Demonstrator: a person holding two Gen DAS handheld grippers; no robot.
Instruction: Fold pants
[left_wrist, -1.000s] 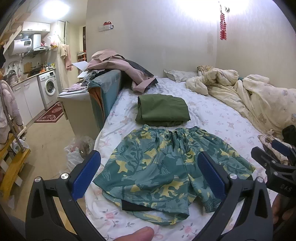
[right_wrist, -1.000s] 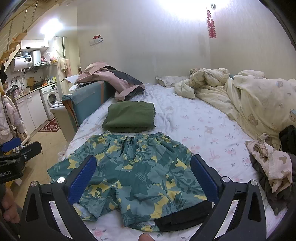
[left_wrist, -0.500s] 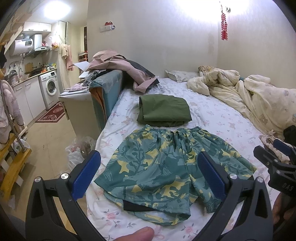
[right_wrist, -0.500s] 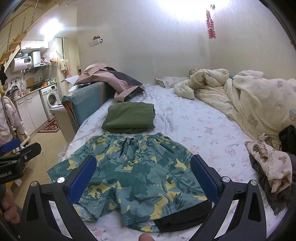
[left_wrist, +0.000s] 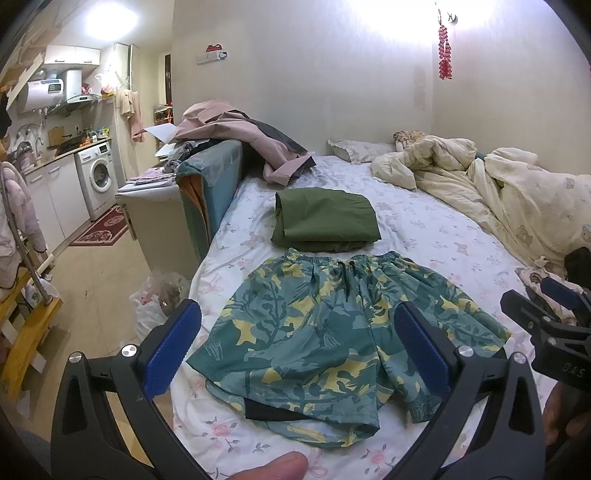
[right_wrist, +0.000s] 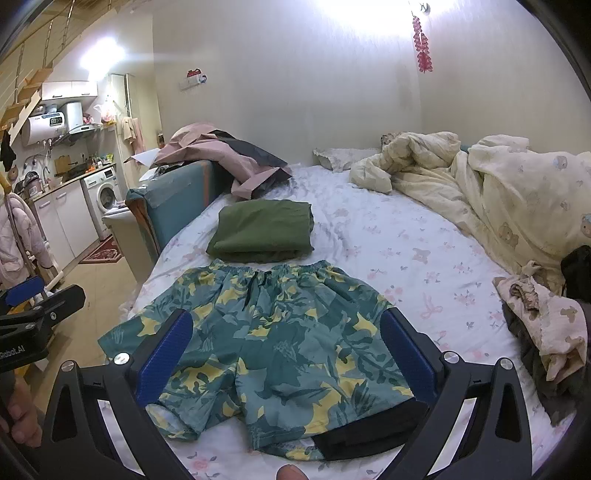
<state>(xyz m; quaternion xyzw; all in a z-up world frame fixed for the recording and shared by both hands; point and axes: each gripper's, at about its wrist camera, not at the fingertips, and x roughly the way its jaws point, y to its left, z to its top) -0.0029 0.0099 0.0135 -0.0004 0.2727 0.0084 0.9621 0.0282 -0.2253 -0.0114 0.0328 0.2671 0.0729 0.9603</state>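
The patterned shorts (left_wrist: 332, 332) lay spread flat on the bed (left_wrist: 436, 236), waistband away from the cameras and both legs toward them, with a black garment (right_wrist: 373, 435) poking out from under the nearer hem. Just beyond the waistband, touching or nearly touching it, sat a folded green garment (left_wrist: 325, 218). Farther beyond the shorts, a heap of pink and dark clothes (left_wrist: 243, 133) spilled over a teal sofa back (left_wrist: 214, 184) onto the sheet. To the right of the shorts a rumpled cream duvet (right_wrist: 498, 192) printed with bears ran along the wall side of the bed, and a small pile of clothes (right_wrist: 543, 325) lay near the shorts' right leg.

The left gripper (left_wrist: 295, 350) hung above the near left part of the shorts, its blue pads wide apart and holding nothing. The right gripper (right_wrist: 284, 354) hung over the right part of the shorts, likewise spread wide and empty.

In the left wrist view the right tool's body showed the letters "DAS", partly cut off. In the right wrist view the left tool's body read "Robot.AI", its start hidden. Far to the left of the shorts, a water heater (right_wrist: 46, 125) above a washing machine (right_wrist: 105, 190) carried a small lit display and a brand mark too small to read. A red hanging ornament (left_wrist: 444, 51) bore characters that could not be made out.
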